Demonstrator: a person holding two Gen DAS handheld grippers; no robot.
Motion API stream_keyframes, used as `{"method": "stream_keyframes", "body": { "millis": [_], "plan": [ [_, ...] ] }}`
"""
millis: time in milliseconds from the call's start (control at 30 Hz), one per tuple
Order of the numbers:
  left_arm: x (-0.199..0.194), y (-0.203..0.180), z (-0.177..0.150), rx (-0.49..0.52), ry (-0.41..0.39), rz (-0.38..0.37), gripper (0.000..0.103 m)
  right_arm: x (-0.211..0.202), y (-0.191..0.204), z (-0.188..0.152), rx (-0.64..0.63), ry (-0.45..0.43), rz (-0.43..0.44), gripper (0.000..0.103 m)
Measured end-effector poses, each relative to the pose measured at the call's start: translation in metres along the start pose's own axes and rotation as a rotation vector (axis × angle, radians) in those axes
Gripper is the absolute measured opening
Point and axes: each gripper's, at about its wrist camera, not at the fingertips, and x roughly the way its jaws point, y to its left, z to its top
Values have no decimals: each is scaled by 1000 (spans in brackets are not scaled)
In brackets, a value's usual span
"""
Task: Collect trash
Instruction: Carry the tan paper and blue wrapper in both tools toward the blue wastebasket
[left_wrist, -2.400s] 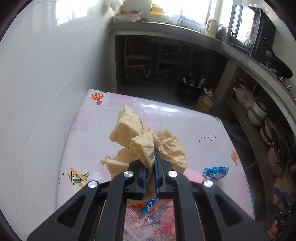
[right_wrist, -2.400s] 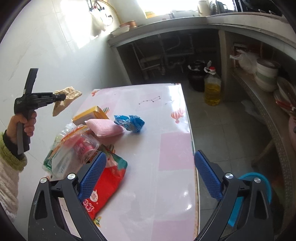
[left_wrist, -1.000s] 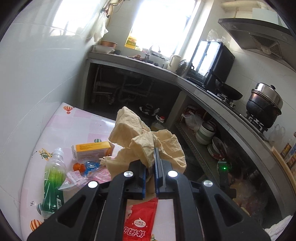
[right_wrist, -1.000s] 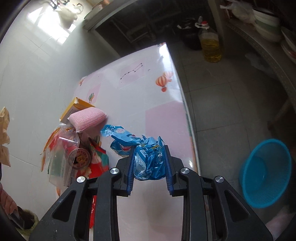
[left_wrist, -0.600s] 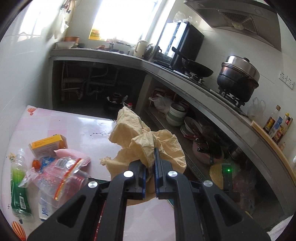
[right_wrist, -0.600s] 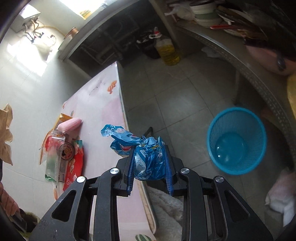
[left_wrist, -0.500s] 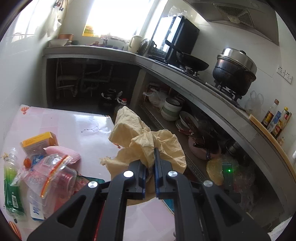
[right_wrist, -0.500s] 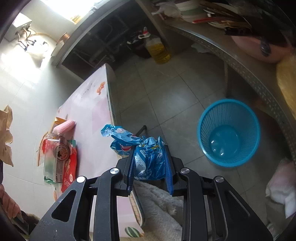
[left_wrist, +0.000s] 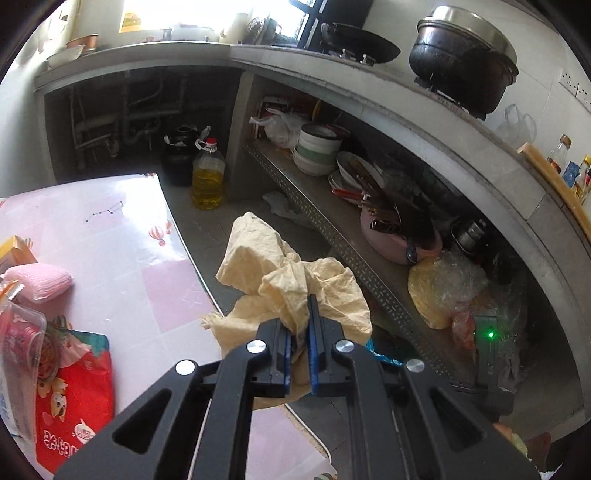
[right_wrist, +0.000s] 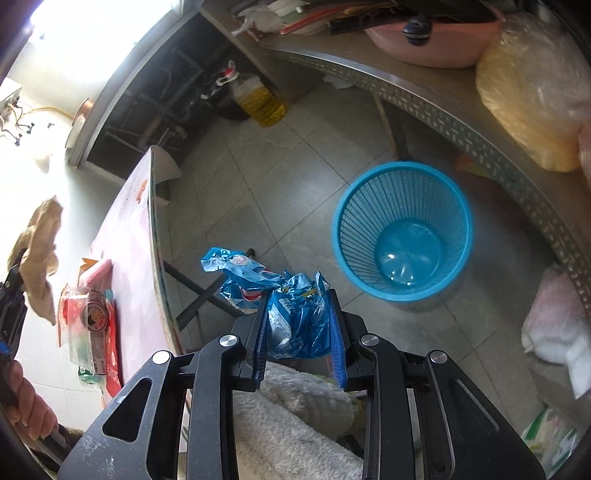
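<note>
Left jaws: the left gripper (left_wrist: 298, 349) is clamped on a crumpled tan paper (left_wrist: 291, 284)
Right jaws: the right gripper (right_wrist: 299, 338) is closed on a blue wrapper (right_wrist: 295, 317)
Paper: creased, pale yellow-brown, bunched; held beyond the surface (left_wrist: 110, 240) edge, above the floor
Paper axis: extended up and away from the jaws
Wrapper: shiny, crinkled, printed; a twisted tail is pointed left
Bin: a blue basket (right_wrist: 402, 230) is seen on the floor, beyond and right of the wrapper

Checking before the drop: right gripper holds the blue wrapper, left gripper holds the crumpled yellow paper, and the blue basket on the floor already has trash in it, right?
Not quite: the right wrist view shows the blue basket empty. The rest stands: right gripper holds the blue wrapper, left gripper the crumpled yellow paper.
</note>
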Motion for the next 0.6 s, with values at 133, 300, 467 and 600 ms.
{"method": "stream_keyframes", "body": {
  "millis": [133,300,467,600],
  "plan": [
    [40,-16,-1,19,68,5,6,2,-17,-1,24,5,-4,26],
    [85,-30,-3,42,149,6,6,5,-34,1,57,9,-12,27],
    [124,-47,-5,82,219,11,7,8,-49,1,94,10,-21,27],
    [157,-60,-9,115,289,16,7,11,-59,4,124,11,-22,27]
  ]
}}
